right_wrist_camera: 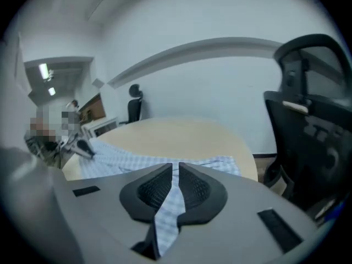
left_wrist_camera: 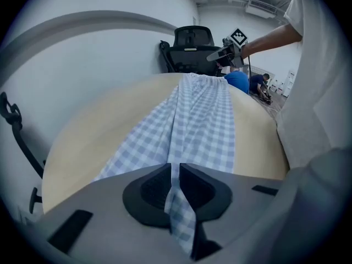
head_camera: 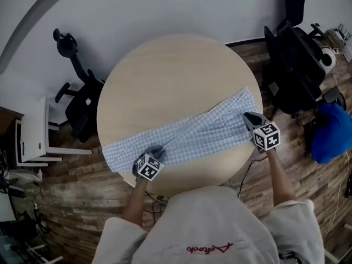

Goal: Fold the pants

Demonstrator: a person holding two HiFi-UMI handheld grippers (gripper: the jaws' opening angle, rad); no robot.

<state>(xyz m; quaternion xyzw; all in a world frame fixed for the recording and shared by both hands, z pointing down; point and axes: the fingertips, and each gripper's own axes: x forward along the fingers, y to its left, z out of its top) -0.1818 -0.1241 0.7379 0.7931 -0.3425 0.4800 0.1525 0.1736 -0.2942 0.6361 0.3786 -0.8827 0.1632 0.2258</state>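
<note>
Both forearms were bare, with pale sleeves pushed up, and reached out from the person's body over the near edge of the round light wooden table (head_camera: 165, 76).

The left arm was short-reached and bent in close. The left gripper (head_camera: 157, 152) was tipped steeply down at the near-left part of the tabletop, its marker cube toward the person.

The right arm was stretched further out to the table's right edge. The right gripper (head_camera: 246, 116) pointed in across the table at a shallower slant, its marker cube uppermost.

Left gripper: the jaws were nearly together, with only a thin slit between the black pads. A pinch of the blue-and-white checked cloth pants (head_camera: 192, 133) was clamped in that slit, and a tail of fabric hung out behind the pads.

Right gripper: it was the same, with the jaws closed down to a thin gap. A fold of the checked fabric was gripped between the ribbed pads and trailed back toward the camera.

The pants lay flat on the near half of the table. They were drawn out in one long band running on a diagonal from the near-left edge to the far-right edge, with a gripper at each end. A lengthwise line ran down the middle of the band. The far half of the tabletop was bare wood.

Surroundings: a black office chair (head_camera: 294, 65) stood just past the right end of the table, and another black chair (head_camera: 80, 100) stood to the left by a white wall (head_camera: 137, 10). The floor was dark wood plank (head_camera: 71, 202).
</note>
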